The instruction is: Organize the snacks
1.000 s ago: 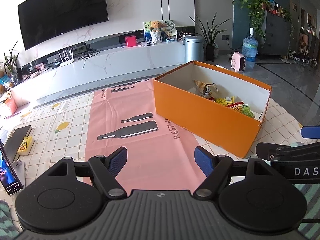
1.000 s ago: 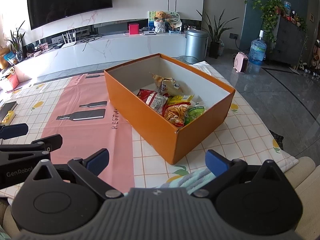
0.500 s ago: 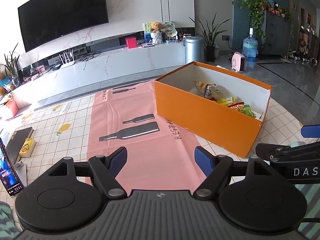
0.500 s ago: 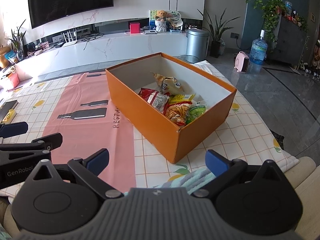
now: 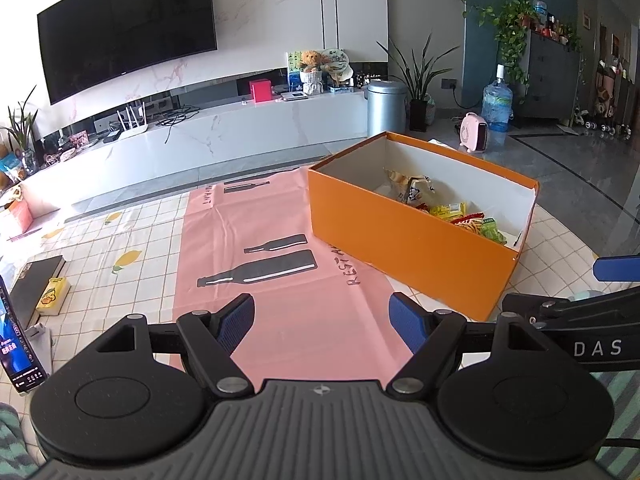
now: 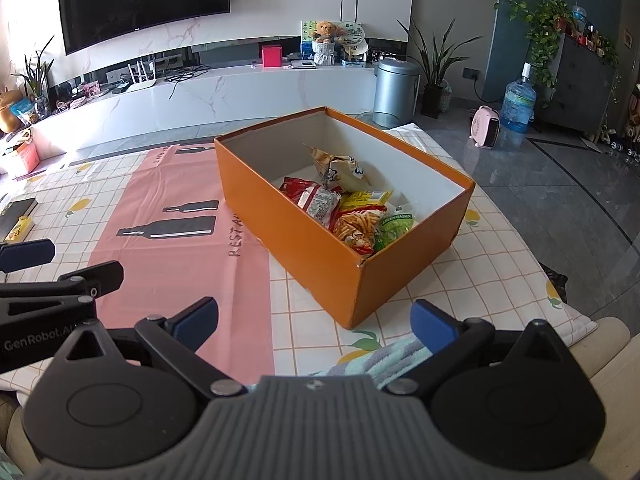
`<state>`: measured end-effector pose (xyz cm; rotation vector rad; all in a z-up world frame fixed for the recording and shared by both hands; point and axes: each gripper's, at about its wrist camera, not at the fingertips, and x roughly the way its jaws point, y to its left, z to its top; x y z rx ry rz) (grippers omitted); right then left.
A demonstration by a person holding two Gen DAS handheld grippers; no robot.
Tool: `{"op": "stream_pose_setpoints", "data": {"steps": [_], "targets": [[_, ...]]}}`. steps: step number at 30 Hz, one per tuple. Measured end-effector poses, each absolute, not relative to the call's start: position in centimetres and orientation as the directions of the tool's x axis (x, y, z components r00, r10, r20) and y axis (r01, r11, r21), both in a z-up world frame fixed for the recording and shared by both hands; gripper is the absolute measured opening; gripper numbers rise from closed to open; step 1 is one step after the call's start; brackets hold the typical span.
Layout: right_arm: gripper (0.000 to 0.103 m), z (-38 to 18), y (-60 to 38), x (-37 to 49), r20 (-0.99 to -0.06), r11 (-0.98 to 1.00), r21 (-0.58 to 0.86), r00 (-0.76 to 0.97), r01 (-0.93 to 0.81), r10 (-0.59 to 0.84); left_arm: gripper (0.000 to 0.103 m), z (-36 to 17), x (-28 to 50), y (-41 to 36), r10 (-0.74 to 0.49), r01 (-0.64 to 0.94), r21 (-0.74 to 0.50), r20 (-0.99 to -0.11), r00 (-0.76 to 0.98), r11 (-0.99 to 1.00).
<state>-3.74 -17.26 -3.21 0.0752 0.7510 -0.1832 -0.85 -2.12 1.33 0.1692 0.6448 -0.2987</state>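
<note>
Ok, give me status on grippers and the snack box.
Left gripper open, empty. Right gripper open, empty. Snack bags inside the orange box on the table. Nothing in the way.

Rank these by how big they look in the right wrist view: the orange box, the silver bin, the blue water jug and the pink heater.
1. orange box, by far, though it is nearest
2. silver bin
3. blue water jug
4. pink heater, close to the jug

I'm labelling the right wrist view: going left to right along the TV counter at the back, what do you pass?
White router → red box → teddy bear → silver bin → potted plant.
</note>
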Motion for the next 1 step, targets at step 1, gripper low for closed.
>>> {"op": "stream_pose_setpoints", "data": {"steps": [1], "targets": [[0.099, -3.21, -17.2, -3.71, -0.685, 0.981, 0.002, 0.715, 0.192, -0.139, 0.09, 1.36, -0.85, -2.05, -0.22, 0.322, 0.061, -0.611, 0.76, 0.945]]}}
